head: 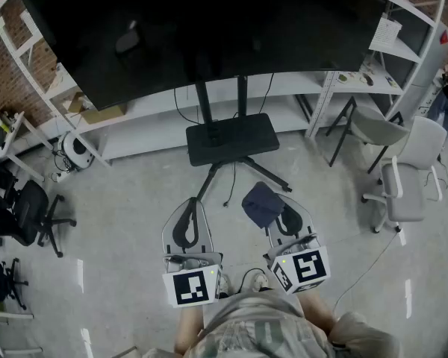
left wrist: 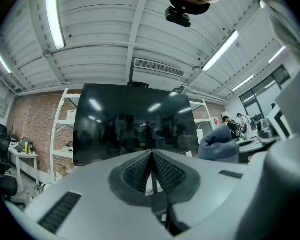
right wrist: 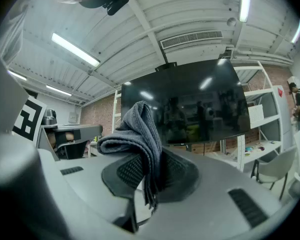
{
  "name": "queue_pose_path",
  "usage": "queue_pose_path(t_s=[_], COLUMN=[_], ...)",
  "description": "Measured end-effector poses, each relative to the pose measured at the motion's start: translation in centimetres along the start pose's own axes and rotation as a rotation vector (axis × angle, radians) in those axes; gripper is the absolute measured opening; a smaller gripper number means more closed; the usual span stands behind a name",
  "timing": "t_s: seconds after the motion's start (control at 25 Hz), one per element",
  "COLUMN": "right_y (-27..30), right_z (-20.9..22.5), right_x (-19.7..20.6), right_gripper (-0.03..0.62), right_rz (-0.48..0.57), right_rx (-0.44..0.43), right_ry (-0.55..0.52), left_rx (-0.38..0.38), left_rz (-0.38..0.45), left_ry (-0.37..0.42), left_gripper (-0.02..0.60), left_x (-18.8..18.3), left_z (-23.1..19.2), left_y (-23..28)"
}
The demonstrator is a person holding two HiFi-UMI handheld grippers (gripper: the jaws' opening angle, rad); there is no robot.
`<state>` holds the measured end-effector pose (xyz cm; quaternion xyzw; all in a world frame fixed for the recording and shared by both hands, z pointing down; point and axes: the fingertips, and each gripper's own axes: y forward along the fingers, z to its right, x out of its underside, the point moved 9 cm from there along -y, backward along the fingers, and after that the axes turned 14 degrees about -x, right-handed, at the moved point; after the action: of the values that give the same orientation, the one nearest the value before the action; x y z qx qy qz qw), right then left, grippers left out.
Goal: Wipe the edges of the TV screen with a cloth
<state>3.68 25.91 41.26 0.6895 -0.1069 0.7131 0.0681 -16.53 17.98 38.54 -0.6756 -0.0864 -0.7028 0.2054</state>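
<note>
The wiping has not begun, and this looks like the approach step. In the head view the TV (head: 209,28) fills the 12 o'clock side, and both grippers are held low near the person's body, well apart from the TV. The right gripper (head: 278,213) is clamped on the cloth (head: 261,203). In the right gripper view a dark grey fold bunches above the jaw tips and leans toward 11 o'clock, with a thinner strip pinched between the pads and hanging toward 6 o'clock. The left gripper (head: 192,202) sits at 9 o'clock of the right one. Its jaws are closed tip to tip with nothing between them, as the left gripper view shows. From each gripper view the dark screen stands ahead at 12 o'clock, with all its edges in sight and nothing touching it. The stand (head: 231,139) sits on the floor between the person and the TV, with cables trailing from it toward 6 o'clock. By my judgement the next move is to step closer and raise the right gripper. The bunched fold, not the hard jaw tips, should meet one edge of the screen, probably the lower edge since it is nearest. The clamp needs to hold so the cloth does not slip out, and the feet need to stay clear of the stand and cables. The left gripper has no evident job yet.
</note>
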Motion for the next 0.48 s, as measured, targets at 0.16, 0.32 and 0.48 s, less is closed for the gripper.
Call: queue_pose_path(t_s=[0.16, 0.32, 0.48], right_y=[-1.2, -2.7, -4.6], right_z=[0.9, 2.6, 4.2], right_x=[-0.3, -0.1, 0.3], right_gripper=[0.049, 0.049, 0.049], right_rz=[-0.004, -0.012, -0.033], right_rx=[0.005, 0.007, -0.002], right_ry=[-0.004, -0.017, -0.026], left_rx=[-0.005, -0.026, -0.063], left_rz=[-0.001, -0.006, -0.014], left_ry=[-0.014, -0.016, -0.014], left_gripper=[0.015, 0.015, 0.015], left_x=[-0.5, -0.1, 0.6], left_z=[1.2, 3.0, 4.2], left_y=[-0.1, -0.3, -0.6])
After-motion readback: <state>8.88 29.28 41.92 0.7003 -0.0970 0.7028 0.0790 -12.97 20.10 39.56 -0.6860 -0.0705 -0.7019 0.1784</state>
